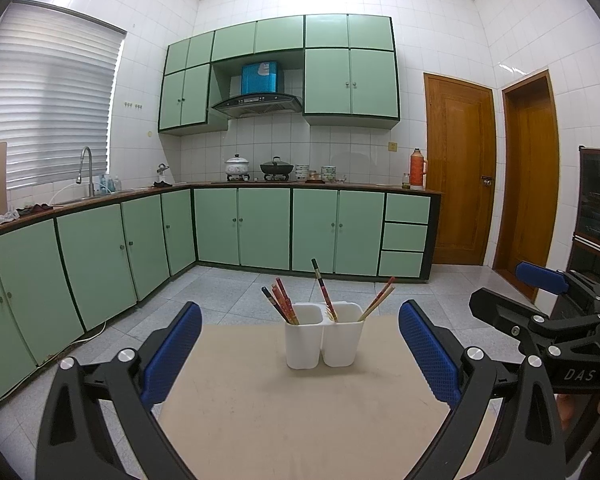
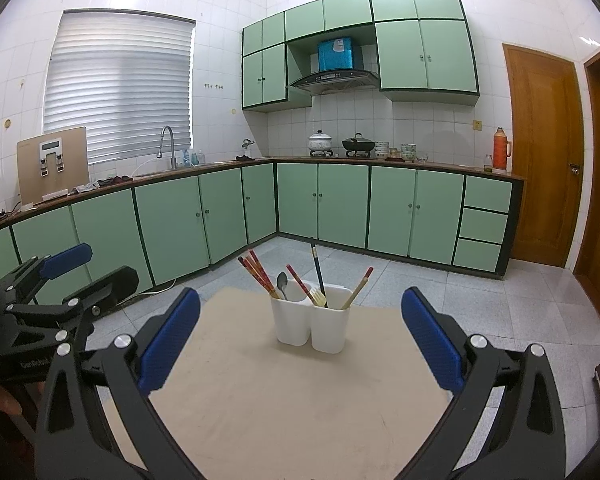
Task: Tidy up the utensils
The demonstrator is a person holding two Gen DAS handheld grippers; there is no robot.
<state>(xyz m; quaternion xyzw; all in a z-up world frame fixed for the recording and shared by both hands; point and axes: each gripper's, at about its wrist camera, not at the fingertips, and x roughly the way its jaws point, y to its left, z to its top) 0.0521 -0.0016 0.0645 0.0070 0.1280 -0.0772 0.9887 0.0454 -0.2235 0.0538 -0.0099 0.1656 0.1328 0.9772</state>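
A white two-compartment utensil holder (image 1: 322,338) (image 2: 312,326) stands near the far edge of a beige table (image 1: 292,408) (image 2: 284,400). Its left cup holds several red chopsticks (image 2: 258,274) and a metal spoon (image 2: 282,283). Its right cup holds a dark chopstick (image 2: 318,272), a yellow fork (image 2: 319,297) and more chopsticks. My left gripper (image 1: 300,354) is open and empty, short of the holder. My right gripper (image 2: 300,344) is open and empty, also short of it. Each gripper shows at the edge of the other's view, the right one (image 1: 540,312) and the left one (image 2: 60,292).
Green kitchen cabinets (image 1: 260,232) line the far walls, with a sink (image 1: 86,196), pots on a stove (image 1: 276,170) and an orange thermos (image 1: 418,168). Two wooden doors (image 1: 460,168) stand at right. Grey tiled floor (image 1: 228,288) surrounds the table.
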